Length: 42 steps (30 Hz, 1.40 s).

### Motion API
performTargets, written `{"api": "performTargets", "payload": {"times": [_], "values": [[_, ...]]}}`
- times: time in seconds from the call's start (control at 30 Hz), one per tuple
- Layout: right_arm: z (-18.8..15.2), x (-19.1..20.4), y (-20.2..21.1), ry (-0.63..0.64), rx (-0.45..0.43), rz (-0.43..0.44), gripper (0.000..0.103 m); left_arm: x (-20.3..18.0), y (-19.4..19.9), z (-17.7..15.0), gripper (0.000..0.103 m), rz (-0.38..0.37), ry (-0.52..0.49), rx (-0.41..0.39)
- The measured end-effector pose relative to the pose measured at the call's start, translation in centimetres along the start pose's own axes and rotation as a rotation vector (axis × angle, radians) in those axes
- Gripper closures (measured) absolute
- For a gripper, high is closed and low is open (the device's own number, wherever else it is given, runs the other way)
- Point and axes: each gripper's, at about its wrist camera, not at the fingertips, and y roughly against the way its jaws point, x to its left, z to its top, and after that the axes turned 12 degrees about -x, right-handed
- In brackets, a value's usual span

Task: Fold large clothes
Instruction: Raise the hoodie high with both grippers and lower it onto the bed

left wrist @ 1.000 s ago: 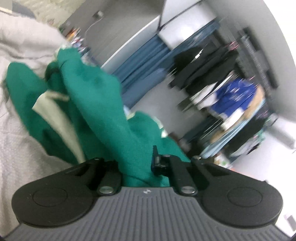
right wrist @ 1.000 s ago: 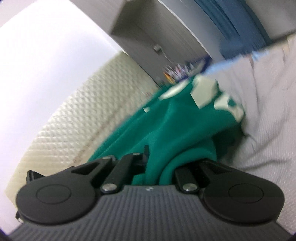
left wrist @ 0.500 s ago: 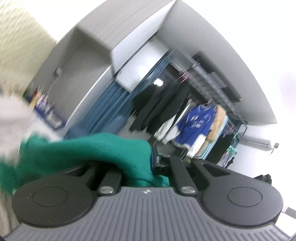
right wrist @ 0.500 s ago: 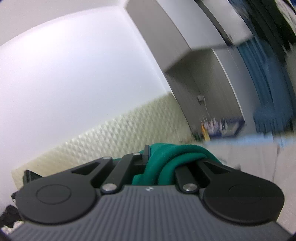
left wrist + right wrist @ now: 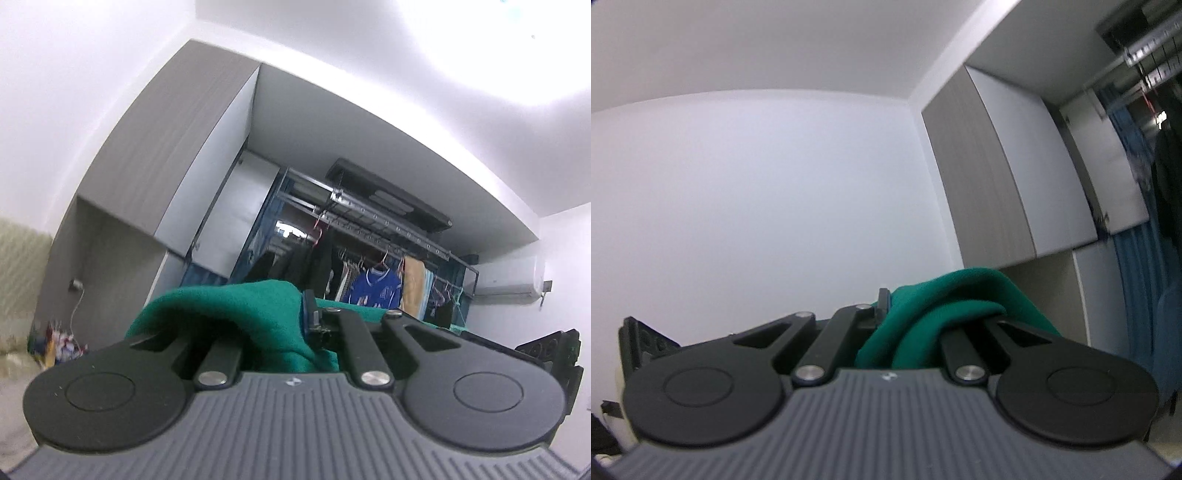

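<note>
A green garment [image 5: 236,314] is bunched between the fingers of my left gripper [image 5: 266,317], which is shut on it and tilted up toward the ceiling. In the right wrist view the same green garment [image 5: 945,306] is folded over the fingers of my right gripper [image 5: 934,306], which is shut on it and also points upward at the wall. The rest of the garment hangs below both views and is hidden. The bed is out of view.
A grey wardrobe [image 5: 155,177] stands ahead on the left. A clothes rack [image 5: 380,266] with hanging shirts, one blue, stands behind it. An air conditioner [image 5: 506,280] is on the right wall. A white wall [image 5: 757,184] and grey cabinet [image 5: 982,177] fill the right wrist view.
Both grippers have risen and tilted upward with the green garment held. The bed and the garment's spread body have dropped out of view; wall, wardrobe and ceiling now fill both views.
</note>
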Motion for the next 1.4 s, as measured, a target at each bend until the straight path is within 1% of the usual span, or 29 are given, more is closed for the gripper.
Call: {"api": "performTargets", "payload": {"times": [0.07,0.13,0.2,0.27,0.3,0.4,0.47,0.5,0.63,0.73,0.8,0.83,0.9,0.93,1.0,1.03,1.13,1.27,1.33,1.4], "values": [[1.0,-0.8,-1.3,0.02,-0.013,-0.007,0.096,-0.6,-1.2,0.9,0.093,0.002,-0.014,-0.009],[0.7,-2.1,-2.5,0.034,-0.006,-0.022,0.096,-0.2,-2.4,0.9,0.092,0.013,-0.022,-0.006],[-0.7,-4.3,-3.9,0.04,0.025,-0.045,0.096,1.1,-3.9,-0.5,0.091,0.039,-0.03,0.012],[-2.8,-6.5,-5.1,0.032,0.07,-0.073,0.096,3.5,-5.5,-3.1,0.091,0.067,-0.028,0.038],[-4.4,-7.7,-5.7,0.019,0.096,-0.087,0.096,5.2,-6.4,-5.0,0.091,0.083,-0.017,0.056],[-9.8,-13.1,-7.6,-0.034,0.175,-0.14,0.096,10.9,-9.4,-11.7,0.091,0.136,0.027,0.118],[-14.0,-17.2,-9.6,-0.052,0.232,-0.182,0.096,14.8,-11.6,-16.3,0.091,0.173,0.047,0.156],[-15.6,-18.6,-10.9,-0.049,0.258,-0.198,0.096,16.6,-12.9,-18.3,0.091,0.192,0.055,0.178],[-24.0,-27.3,-15.8,-0.09,0.378,-0.285,0.096,25.9,-19.4,-27.3,0.091,0.291,0.122,0.282],[-31.6,-33.4,-19.0,-0.096,0.448,-0.328,0.096,33.4,-23.7,-34.6,0.091,0.357,0.107,0.354],[-36.6,-37.1,-20.9,-0.115,0.503,-0.352,0.096,38.5,-25.6,-39.5,0.091,0.398,0.114,0.407],[-39.9,-39.6,-21.9,-0.126,0.534,-0.364,0.096,41.2,-26.2,-42.1,0.091,0.416,0.116,0.432],[-45.2,-40.9,-21.4,-0.141,0.574,-0.376,0.096,45.6,-26.8,-46.7,0.091,0.445,0.11,0.479],[-47.7,-42.1,-21.5,-0.152,0.591,-0.384,0.096,47.7,-26.9,-49.0,0.091,0.458,0.103,0.502],[-51.8,-43.1,-20.6,-0.167,0.627,-0.405,0.096,51.0,-27.2,-52.9,0.091,0.482,0.096,0.549],[-53.4,-42.8,-19.9,-0.167,0.647,-0.412,0.096,52.5,-26.8,-54.7,0.091,0.493,0.096,0.572],[-57.2,-43.4,-19.5,-0.171,0.697,-0.428,0.095,56.5,-26.3,-58.5,0.089,0.532,0.119,0.633],[-60.2,-44.3,-19.3,-0.18,0.773,-0.465,0.095,60.4,-25.7,-63.0,0.089,0.583,0.168,0.715],[-61.8,-44.8,-19.1,-0.187,0.801,-0.481,0.095,61.4,-25.8,-64.4,0.089,0.607,0.186,0.758],[-62.2,-45.1,-18.9,-0.204,0.803,-0.49,0.095,61.9,-25.6,-64.9,0.089,0.614,0.188,0.767]]}}
